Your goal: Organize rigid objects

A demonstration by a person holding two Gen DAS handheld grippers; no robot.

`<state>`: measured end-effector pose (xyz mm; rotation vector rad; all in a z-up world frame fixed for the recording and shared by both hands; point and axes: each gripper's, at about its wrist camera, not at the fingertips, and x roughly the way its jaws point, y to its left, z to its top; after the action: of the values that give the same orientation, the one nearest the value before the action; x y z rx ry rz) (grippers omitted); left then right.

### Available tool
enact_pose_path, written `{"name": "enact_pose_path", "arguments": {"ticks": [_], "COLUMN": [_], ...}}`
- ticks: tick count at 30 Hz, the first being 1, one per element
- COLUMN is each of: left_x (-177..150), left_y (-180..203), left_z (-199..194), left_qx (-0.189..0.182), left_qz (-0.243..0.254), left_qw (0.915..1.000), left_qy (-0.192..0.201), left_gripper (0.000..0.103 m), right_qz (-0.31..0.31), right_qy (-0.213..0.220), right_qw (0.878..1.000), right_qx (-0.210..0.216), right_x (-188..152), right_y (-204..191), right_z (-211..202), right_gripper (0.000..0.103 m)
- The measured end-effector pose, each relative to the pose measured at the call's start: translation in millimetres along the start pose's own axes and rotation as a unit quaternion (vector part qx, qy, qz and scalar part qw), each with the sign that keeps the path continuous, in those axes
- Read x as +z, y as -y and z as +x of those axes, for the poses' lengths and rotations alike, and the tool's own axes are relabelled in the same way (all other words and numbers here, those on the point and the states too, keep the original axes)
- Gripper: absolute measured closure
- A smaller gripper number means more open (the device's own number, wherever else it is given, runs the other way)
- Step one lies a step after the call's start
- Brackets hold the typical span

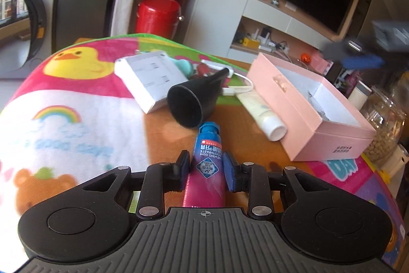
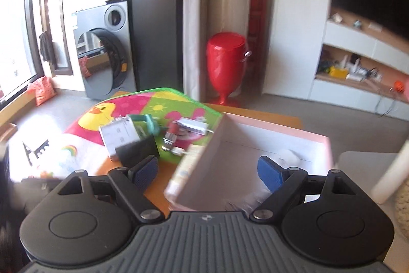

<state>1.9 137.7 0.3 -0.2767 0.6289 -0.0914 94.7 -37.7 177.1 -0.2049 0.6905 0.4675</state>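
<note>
- The left claw is clamped on a toothpaste tube, blue cap pointing away, held over the tabletop.
- Just past the cap lies a black funnel on its side, against a white box.
- A cream tube lies beside the open pink box.
- The right claw is spread wide apart and holds nothing, above the near edge of the pink box.
- A cartoon mat covers part of the tabletop.

Funnel lies behind the toothpaste tube — open box to their right
</note>
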Motion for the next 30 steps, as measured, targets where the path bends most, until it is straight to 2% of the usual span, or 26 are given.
{"name": "enact_pose_path", "arguments": {"ticks": [5, 8, 12, 14, 15, 16, 17, 20, 22, 24, 30], "left_x": [0, 0, 0, 0, 0, 1, 1, 2, 2, 2, 2], "left_y": [-16, -19, -30, -36, -39, -43, -47, -56, -56, -55, -55], "left_z": [-2, -2, -2, -4, -5, -6, -6, -4, -5, -5, -2], "left_qx": [-0.015, -0.021, -0.038, -0.035, -0.028, -0.022, -0.018, -0.028, -0.029, -0.031, -0.041], "left_qz": [-0.042, -0.052, -0.080, -0.096, -0.103, -0.113, -0.123, -0.149, -0.148, -0.145, -0.149], "left_qw": [0.9989, 0.9982, 0.9957, 0.9941, 0.9936, 0.9925, 0.9914, 0.9880, 0.9880, 0.9884, 0.9877], "left_qy": [0.017, 0.021, 0.025, 0.035, 0.038, 0.041, 0.040, 0.033, 0.032, 0.031, 0.025], "left_gripper": [0.070, 0.071, 0.073, 0.076, 0.077, 0.077, 0.080, 0.082, 0.082, 0.082, 0.082], "right_qz": [0.037, 0.042, 0.018, 0.015, 0.016, 0.016, 0.016, -0.006, -0.022, -0.030, -0.047], "right_qy": [-0.091, -0.118, -0.133, -0.148, -0.160, -0.172, -0.189, -0.207, -0.220, -0.235, -0.265], "right_qw": [0.995, 0.992, 0.990, 0.987, 0.985, 0.983, 0.980, 0.977, 0.974, 0.971, 0.963], "right_qx": [0.021, -0.008, -0.049, -0.060, -0.062, -0.062, -0.058, -0.050, -0.043, -0.038, 0.006], "right_x": [66, 86, 98, 100, 99, 97, 96, 88, 82, 75, 42], "right_y": [-24, -31, -43, -44, -44, -45, -46, -50, -52, -52, -59], "right_z": [98, 154, 218, 245, 256, 264, 271, 272, 260, 246, 195], "right_gripper": [0.018, 0.019, 0.028, 0.032, 0.040, 0.052, 0.057, 0.063, 0.070, 0.074, 0.075]}}
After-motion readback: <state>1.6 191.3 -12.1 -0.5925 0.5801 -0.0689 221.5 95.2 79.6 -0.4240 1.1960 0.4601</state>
